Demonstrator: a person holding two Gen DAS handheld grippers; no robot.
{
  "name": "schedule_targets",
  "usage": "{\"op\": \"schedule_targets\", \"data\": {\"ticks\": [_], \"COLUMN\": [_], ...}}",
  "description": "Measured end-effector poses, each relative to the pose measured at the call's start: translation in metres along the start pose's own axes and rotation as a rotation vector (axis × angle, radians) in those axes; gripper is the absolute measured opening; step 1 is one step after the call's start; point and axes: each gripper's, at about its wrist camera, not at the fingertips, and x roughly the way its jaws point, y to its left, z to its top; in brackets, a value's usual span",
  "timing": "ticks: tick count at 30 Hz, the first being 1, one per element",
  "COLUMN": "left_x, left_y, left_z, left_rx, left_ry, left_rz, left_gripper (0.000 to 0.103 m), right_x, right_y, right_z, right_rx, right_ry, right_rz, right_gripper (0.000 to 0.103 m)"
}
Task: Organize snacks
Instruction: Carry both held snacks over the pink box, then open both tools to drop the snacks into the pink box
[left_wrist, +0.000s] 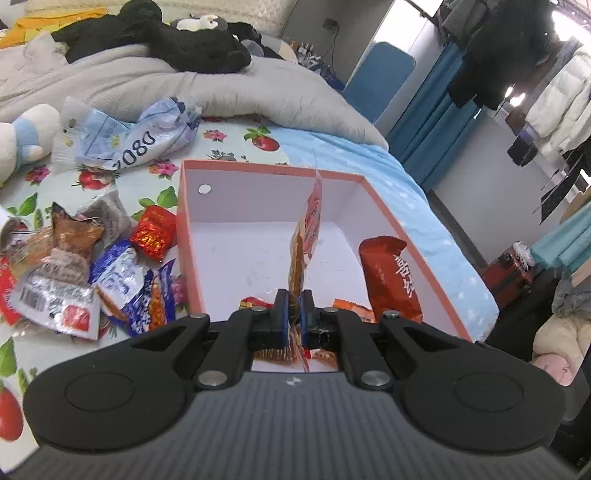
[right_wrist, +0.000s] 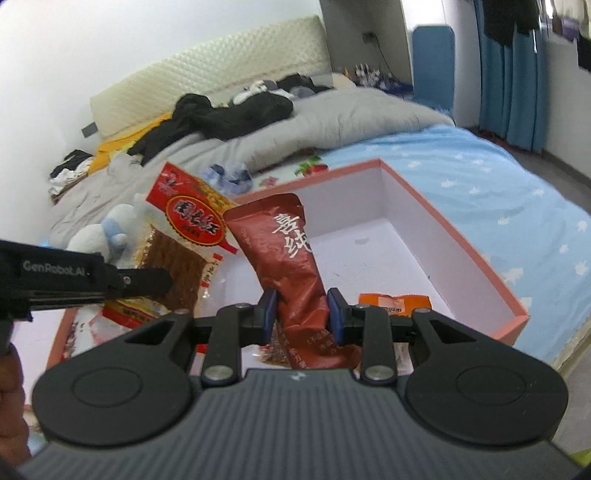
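Both grippers are over the pink-rimmed box (left_wrist: 190, 236) on the bed, each with a snack in its grip. The left gripper (left_wrist: 294, 308) is pinched almost fully together on a flat clear packet with a red-and-yellow label (left_wrist: 308, 236), seen edge-on in its own view and standing up between the blue pads. From the right wrist view that same packet (right_wrist: 184, 236) shows its face, brown strips inside, held over the box's left side.

The right gripper (right_wrist: 301, 314) is partly closed, pads pressing both sides of a dark red pouch with white characters (right_wrist: 284, 251), which stands upright above the white box floor near the right wall. An orange packet (right_wrist: 395, 302) lies on the floor just right of it.

Left of the box, a heap of loose snacks (left_wrist: 74, 273) waits on the flowered sheet (left_wrist: 147, 184). A crumpled blue-and-white bag (left_wrist: 140, 136) sits beyond it, near a grey duvet (left_wrist: 147, 85).
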Motion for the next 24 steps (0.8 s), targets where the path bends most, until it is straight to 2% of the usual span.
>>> {"op": "schedule_targets", "data": {"ticks": [9,17,19,20,21,22,23,24], "left_x": [0.052,0.063,0.063,0.063,0.060,0.055,0.050,0.045], "left_y": [0.005,0.013,0.016,0.017,0.018,0.018,0.018,0.017], "left_z": [0.005,0.005,0.008,0.009,0.009,0.008,0.008,0.007], "left_rx": [0.031,0.022,0.015,0.017,0.019,0.021,0.026,0.032], "left_ry": [0.054,0.068,0.080,0.088,0.079,0.066,0.052,0.040], "left_rz": [0.050,0.059,0.061,0.065,0.069,0.073,0.076,0.077], "left_gripper": [0.007,0.008,0.014,0.024,0.037,0.044,0.049,0.049], "right_x": [0.049,0.067,0.067,0.067,0.066,0.065,0.063,0.060], "right_y": [-0.017,-0.014,-0.014,-0.016,-0.017,-0.017,-0.016,-0.015], "right_z": [-0.002,-0.008,-0.008,-0.007,-0.007,-0.006,-0.006,-0.005], "right_rx": [0.005,0.005,0.008,0.015,0.019,0.020,0.017,0.012], "right_ry": [0.076,0.112,0.111,0.111,0.112,0.113,0.110,0.102], "right_rz": [-0.020,-0.008,-0.016,-0.015,-0.014,-0.012,-0.010,-0.010], "right_gripper": [0.034,0.034,0.035,0.035,0.035,0.041,0.052,0.058]}}
